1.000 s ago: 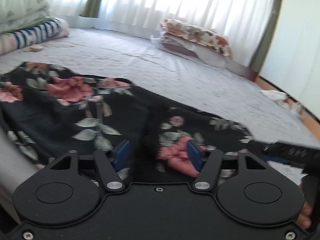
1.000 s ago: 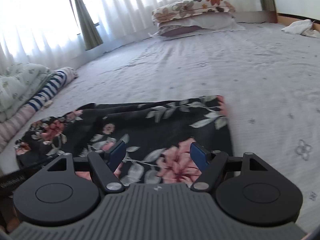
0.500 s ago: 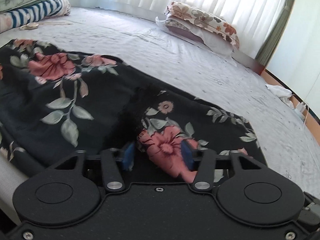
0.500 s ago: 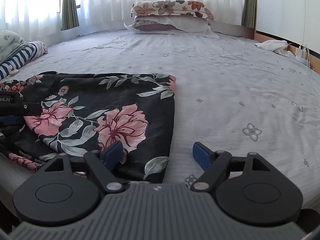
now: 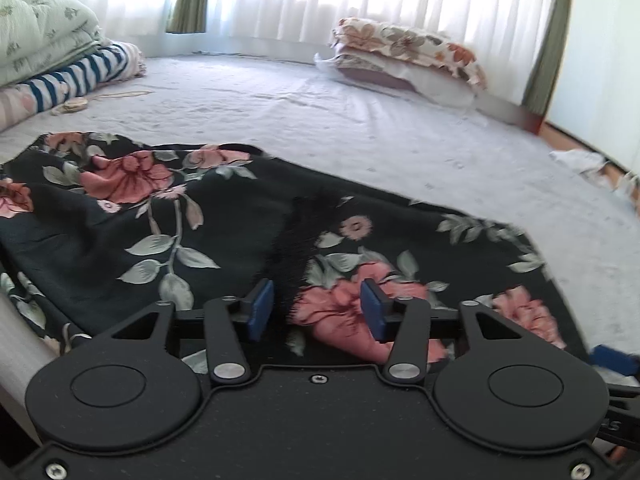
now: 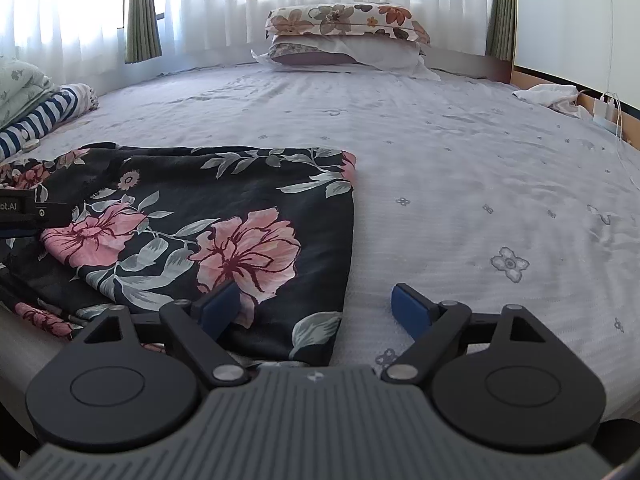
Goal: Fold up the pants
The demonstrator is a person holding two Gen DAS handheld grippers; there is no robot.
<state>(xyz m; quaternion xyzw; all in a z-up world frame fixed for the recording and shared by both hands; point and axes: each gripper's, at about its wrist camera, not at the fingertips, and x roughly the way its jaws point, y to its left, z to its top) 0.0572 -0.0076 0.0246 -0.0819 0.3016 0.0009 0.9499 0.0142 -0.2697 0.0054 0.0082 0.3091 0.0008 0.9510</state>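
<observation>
Opening left gripper (image 5: 316, 310) wider, pants (image 5: 192, 216) released

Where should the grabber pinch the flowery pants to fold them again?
Probably the near right corner of the flowery pants, coming from the bed's near edge. That folded edge lies straight and flat, right between the opening right gripper fingers.

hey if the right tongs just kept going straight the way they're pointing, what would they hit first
Most likely the near right edge of the floral pants, where they meet the bed sheet. The right tongs, jaws opening, point down at that edge: one pad over the fabric, the other over bare sheet. Depth is hard to judge.
</observation>
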